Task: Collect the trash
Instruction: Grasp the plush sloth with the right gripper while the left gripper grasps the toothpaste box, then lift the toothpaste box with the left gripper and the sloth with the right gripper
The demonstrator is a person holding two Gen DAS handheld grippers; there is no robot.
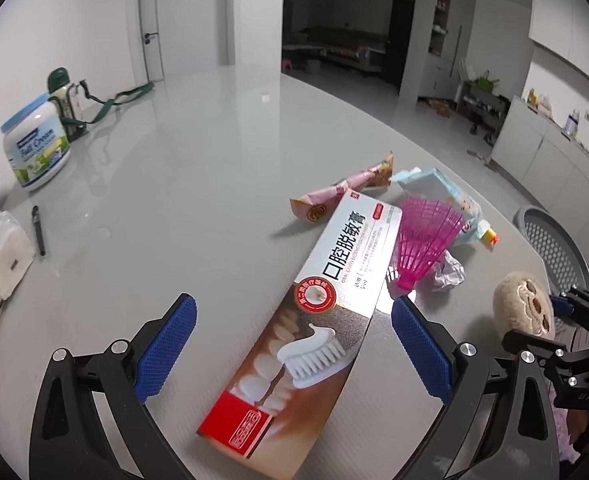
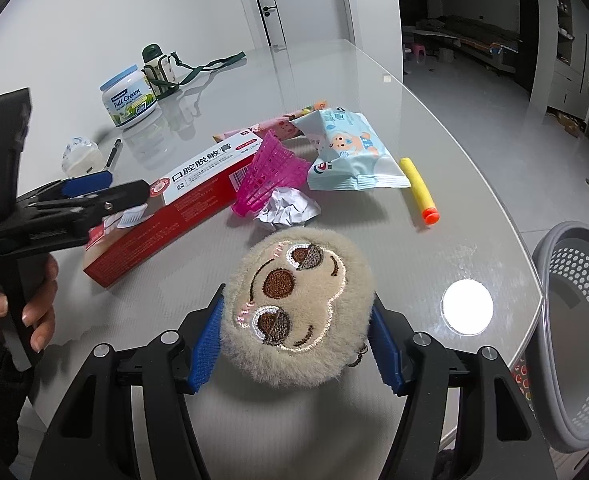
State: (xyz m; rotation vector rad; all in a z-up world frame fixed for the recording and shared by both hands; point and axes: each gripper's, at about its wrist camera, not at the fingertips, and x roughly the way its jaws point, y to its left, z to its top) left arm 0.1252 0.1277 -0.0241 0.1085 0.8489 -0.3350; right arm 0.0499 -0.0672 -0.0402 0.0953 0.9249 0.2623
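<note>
While spread wide over the near end of a toothpaste box (image 1: 308, 316), hovered above the grey counter (image 1: 182, 184) as the left tool (image 1: 294, 344), blue pads (image 1: 166, 348) clear of the carton on both sides. Lay flat and slantwise, that box, red end nearest the camera. Sat just past its far end: a pink wrapper (image 1: 344, 192), a pale blue wipes pack (image 1: 440, 190), a pink plastic shuttlecock (image 1: 424, 236) leaning on the box's edge, and a crumpled paper ball (image 1: 448, 274) touching the shuttlecock's base.

Gripped a round beige plush face (image 2: 300, 312) between both pads as the right tool (image 2: 296, 340), narrowed onto it, embroidered eyes and nose turned toward the lens. Rested apart beyond the plush, near the wipes pack, a yellow foam dart (image 2: 418, 190) with an orange tip. Stood off the counter's right edge, a grey perforated basket (image 2: 574, 320).

Stood well away at the far left: a milk powder tub (image 2: 130, 98), a green bottle (image 2: 154, 62) with a strap, a pen (image 2: 113, 152), and a tissue pack (image 1: 0, 248).
</note>
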